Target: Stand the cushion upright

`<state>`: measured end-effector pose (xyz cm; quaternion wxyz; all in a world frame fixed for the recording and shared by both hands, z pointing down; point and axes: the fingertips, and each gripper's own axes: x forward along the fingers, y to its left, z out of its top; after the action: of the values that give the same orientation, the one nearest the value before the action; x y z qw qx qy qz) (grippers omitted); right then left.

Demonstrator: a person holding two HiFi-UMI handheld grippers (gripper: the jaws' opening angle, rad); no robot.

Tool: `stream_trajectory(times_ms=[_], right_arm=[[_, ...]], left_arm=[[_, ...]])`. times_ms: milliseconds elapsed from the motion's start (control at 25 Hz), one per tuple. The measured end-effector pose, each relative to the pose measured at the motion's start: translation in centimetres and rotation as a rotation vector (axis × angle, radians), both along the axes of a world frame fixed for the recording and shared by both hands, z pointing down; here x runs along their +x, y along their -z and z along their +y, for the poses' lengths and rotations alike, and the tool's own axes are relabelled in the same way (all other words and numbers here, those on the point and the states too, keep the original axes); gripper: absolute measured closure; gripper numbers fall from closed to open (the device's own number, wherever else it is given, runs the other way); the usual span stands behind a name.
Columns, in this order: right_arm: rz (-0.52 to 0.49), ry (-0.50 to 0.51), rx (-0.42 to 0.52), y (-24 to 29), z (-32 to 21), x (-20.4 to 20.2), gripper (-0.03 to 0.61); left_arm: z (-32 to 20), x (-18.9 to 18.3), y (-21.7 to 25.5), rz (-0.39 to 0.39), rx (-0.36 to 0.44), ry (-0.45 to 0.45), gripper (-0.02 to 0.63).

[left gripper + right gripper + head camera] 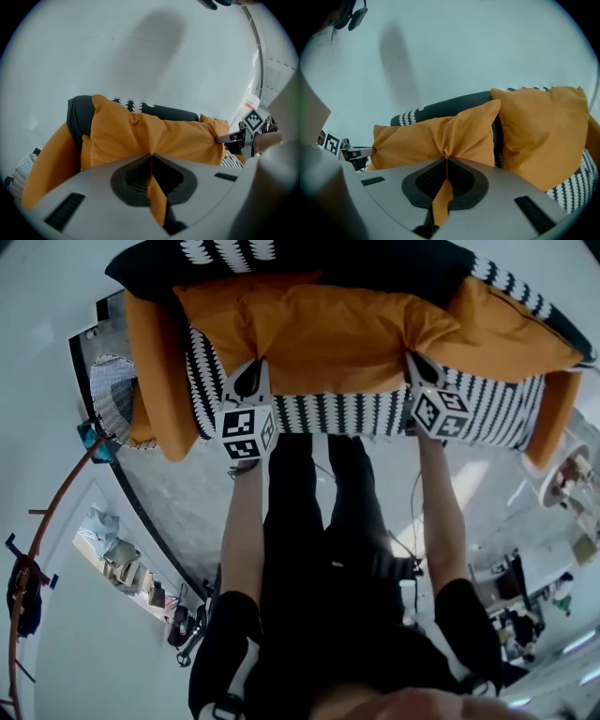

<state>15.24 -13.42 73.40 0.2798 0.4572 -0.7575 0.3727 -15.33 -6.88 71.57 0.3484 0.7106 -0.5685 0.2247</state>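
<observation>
While both grippers pinch it, the cushion (319,338) lies across the sofa (356,413), over the black-and-white striped seat and in front of the dark backrest. It is plain orange fabric, rectangular, soft and loosely stuffed, with creases fanning out from each pinch point. The left gripper (251,381) has its jaws closed tight on a fold of the orange cloth at the cushion's left near corner, and a strip of fabric runs down between the pads in the left gripper view. The right gripper (420,371) is clamped the same way on the right near corner, with an orange tab caught between its jaws in the right gripper view. Each gripper view shows the other gripper's tip at the far corner of the cushion. A second orange cushion (543,131) leans against the backrest just to the right, touching or nearly touching the held one. More orange upholstery sits at the sofa's left end. Print in view: black-and-white square markers on the left cube (246,432) and the right cube (441,413). No lettering is legible.
</observation>
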Motion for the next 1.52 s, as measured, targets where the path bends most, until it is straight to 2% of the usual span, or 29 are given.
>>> stream_trajectory(times_ms=[360, 1000, 1240, 1520], right_arm=[[-0.016, -0.046, 0.115, 2.8, -4.8, -1.4, 0.577], [0.021, -0.081, 0.055, -2.1, -7.2, -0.4, 0.572], [0.034, -0.089, 0.062, -2.5, -7.4, 0.5, 0.514], [0.074, -0.083, 0.077, -2.2, -7.8, 0.9, 0.469]], left_arm=[[-4.7, -1.4, 2.3, -0.033, 0.117, 0.027, 0.609], [-7.8, -0.6, -1.0, -0.016, 0.092, 0.004, 0.603], [-8.0, -0.6, -1.2, -0.012, 0.092, 0.027, 0.588], [-8.2, -1.1, -0.5, -0.037, 0.094, 0.065, 0.528]])
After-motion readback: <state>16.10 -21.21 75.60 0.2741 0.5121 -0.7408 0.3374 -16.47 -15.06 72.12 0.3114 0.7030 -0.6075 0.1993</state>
